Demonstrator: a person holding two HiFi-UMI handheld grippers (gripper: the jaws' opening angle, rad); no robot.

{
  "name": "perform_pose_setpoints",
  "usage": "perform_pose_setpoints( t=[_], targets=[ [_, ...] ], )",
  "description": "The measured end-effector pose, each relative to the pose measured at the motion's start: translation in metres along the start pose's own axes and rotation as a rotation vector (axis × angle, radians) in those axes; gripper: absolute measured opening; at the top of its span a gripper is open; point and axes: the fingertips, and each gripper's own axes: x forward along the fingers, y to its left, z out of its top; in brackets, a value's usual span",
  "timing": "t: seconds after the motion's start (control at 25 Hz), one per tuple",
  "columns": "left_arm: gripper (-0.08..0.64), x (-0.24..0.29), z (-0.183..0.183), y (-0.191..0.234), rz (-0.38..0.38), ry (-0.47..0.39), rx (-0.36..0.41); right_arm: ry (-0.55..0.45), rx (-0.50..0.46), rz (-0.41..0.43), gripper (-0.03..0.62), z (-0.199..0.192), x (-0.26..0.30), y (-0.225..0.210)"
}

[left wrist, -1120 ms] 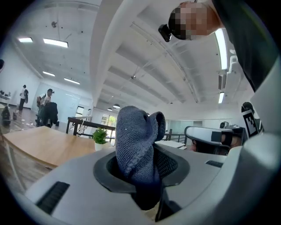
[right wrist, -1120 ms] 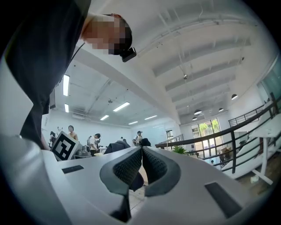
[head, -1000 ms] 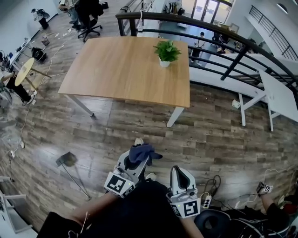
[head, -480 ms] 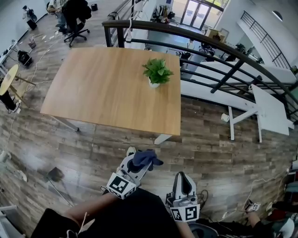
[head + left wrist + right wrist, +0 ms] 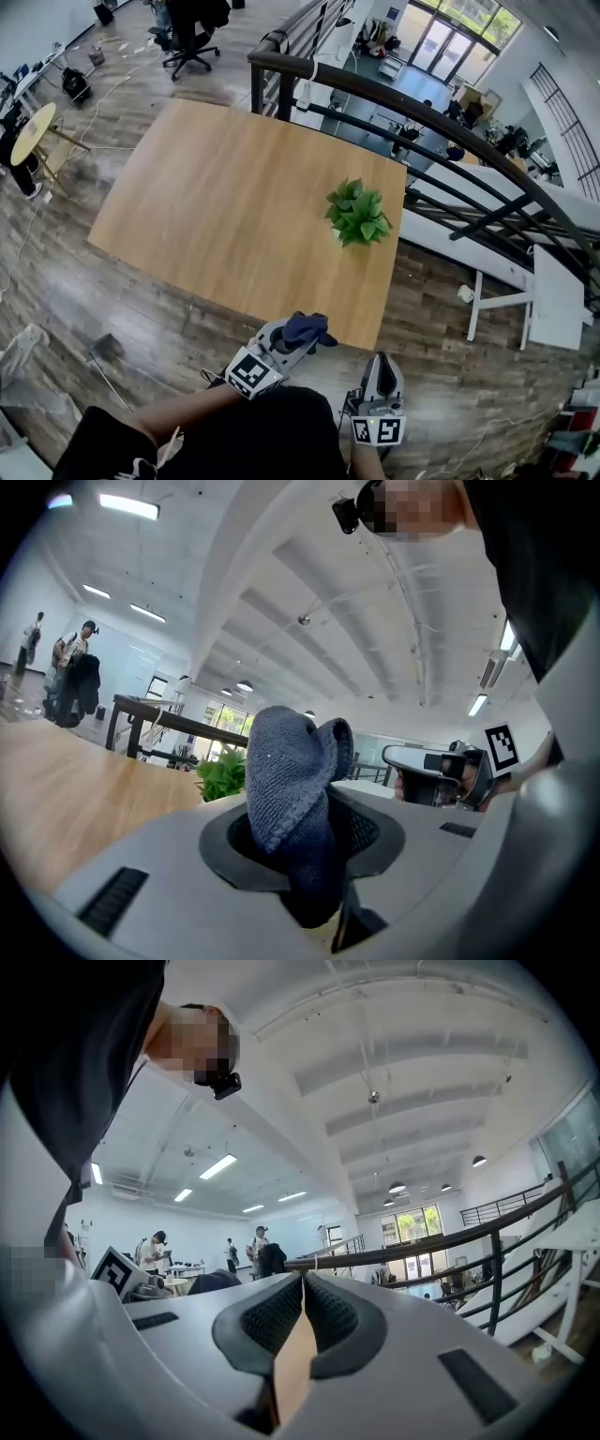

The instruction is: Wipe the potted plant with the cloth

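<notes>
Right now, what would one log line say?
left tool: shut on cloth | right tool: shut, empty | plant: on table, untouched

Potted plant [image 5: 359, 214]: on the table [image 5: 216, 206], toward its right edge.
Railing [image 5: 422, 117]: behind and to the right of the table, near the plant.
Cloth [image 5: 307, 327]: between the jaws of the left gripper [image 5: 296, 337], over the table's near edge.
Right gripper [image 5: 382, 367]: right of the left gripper, over the floor [image 5: 450, 394], before the table's near right corner.
</notes>
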Motion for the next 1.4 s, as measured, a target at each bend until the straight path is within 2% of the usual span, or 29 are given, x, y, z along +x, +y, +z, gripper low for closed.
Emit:
perform_pose_setpoints(
  t=[0.08, 0.16, 0.24, 0.4, 0.56, 0.6, 0.68, 0.8, 0.92, 1.08, 1.16, 1.4],
  targets=[
    [0.138, 0.011, 0.0, 0.022, -0.012, 0.001, 0.02, 0.008, -0.013, -0.014, 0.021, -0.003, 0.022, -0.014],
    [0.138, 0.026, -0.004, 0.033, -0.071, 0.003, 0.079, 0.018, -0.021, -0.011, 0.021, -0.007, 0.04, -0.025],
    [0.138, 0.038, -0.012, 0.042, -0.107, 0.02, 0.09, 0.04, -0.031, 0.02, 0.021, -0.015, 0.056, -0.03],
    [0.138, 0.06, -0.025, 0.081, -0.004, 0.055, -0.029, 0.12, -0.101, 0.107, 0.023, -0.047, 0.089, -0.044],
    [0.138, 0.08, -0.031, 0.103, 0.093, 0.087, -0.036, 0.198, -0.099, 0.192, 0.025, -0.085, 0.121, -0.07],
    [0.138, 0.083, -0.033, 0.107, 0.12, 0.09, -0.044, 0.223, -0.078, 0.212, 0.044, -0.096, 0.129, -0.077],
    [0.138, 0.088, -0.033, 0.114, 0.176, 0.083, -0.074, 0.278, -0.023, 0.229, 0.139, -0.122, 0.144, -0.091],
    [0.138, 0.096, -0.028, 0.134, 0.225, 0.089, -0.094, 0.367, 0.025, 0.207, 0.176, -0.165, 0.178, -0.109],
    [0.138, 0.106, -0.038, 0.155, 0.232, 0.141, -0.096, 0.442, 0.019, 0.185, 0.215, -0.203, 0.205, -0.121],
    [0.138, 0.117, -0.041, 0.177, 0.224, 0.174, -0.182, 0.485, -0.094, 0.224, 0.221, -0.234, 0.244, -0.122],
    [0.138, 0.124, -0.046, 0.193, 0.23, 0.181, -0.192, 0.508, -0.129, 0.236, 0.233, -0.243, 0.266, -0.125],
    [0.138, 0.144, -0.074, 0.22, 0.207, 0.238, -0.239, 0.596, -0.126, 0.256, 0.264, -0.273, 0.294, -0.14]
  ],
)
